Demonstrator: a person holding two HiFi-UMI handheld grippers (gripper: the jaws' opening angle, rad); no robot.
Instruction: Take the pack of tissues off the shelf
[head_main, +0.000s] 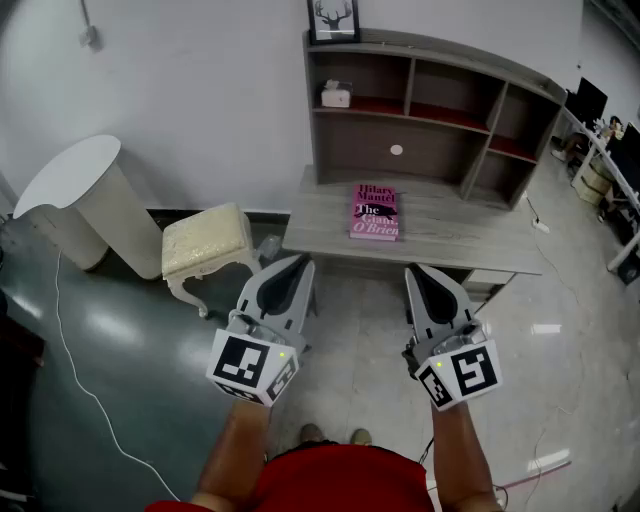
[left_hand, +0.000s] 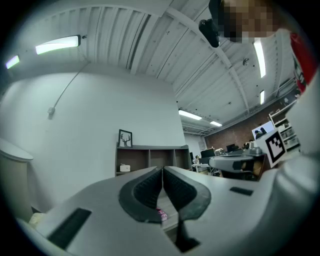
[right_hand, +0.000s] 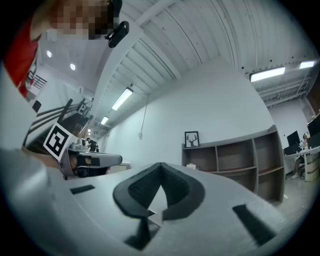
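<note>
The pack of tissues is a small white box in the upper left compartment of the grey-brown shelf unit that stands on a desk. It shows small and far in the left gripper view and in the right gripper view. My left gripper and right gripper hang side by side in front of the desk, well short of the shelf. The jaws of both are shut with nothing between them, as the left gripper view and the right gripper view show.
A pink book lies on the desk top below the shelves. A framed deer picture stands on top of the unit. A cream stool and a white round table are at the left. Office desks line the right.
</note>
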